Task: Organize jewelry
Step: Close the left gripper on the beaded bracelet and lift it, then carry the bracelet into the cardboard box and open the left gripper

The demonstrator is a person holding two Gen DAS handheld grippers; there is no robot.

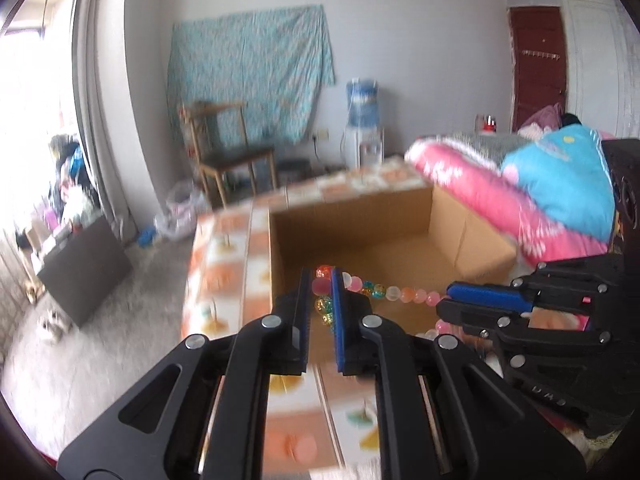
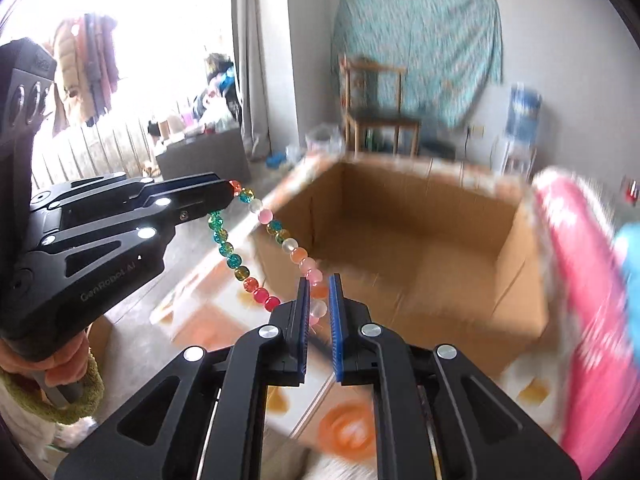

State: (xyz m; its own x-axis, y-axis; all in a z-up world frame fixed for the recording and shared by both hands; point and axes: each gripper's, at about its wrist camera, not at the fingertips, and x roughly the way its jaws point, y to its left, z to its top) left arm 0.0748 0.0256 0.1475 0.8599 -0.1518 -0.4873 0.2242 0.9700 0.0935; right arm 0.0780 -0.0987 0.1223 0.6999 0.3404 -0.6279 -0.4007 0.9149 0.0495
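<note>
A string of coloured glass beads (image 1: 394, 293) (image 2: 276, 232) hangs stretched in the air between both grippers, in front of an open cardboard box (image 1: 468, 236) (image 2: 440, 216). My left gripper (image 1: 321, 280) is shut on one end of the beads; in the right wrist view the left gripper (image 2: 228, 190) comes in from the left. My right gripper (image 2: 319, 286) is shut on the other end; in the left wrist view the right gripper (image 1: 444, 300) enters from the right. A loop of beads sags below the taut strand.
The box stands on a surface with an orange and white patterned cloth (image 1: 224, 248) (image 2: 344, 424). A pink and blue quilt (image 1: 560, 200) (image 2: 588, 280) lies against the box's right side. A wooden chair (image 1: 228, 152) and a water dispenser (image 1: 362, 120) stand by the far wall.
</note>
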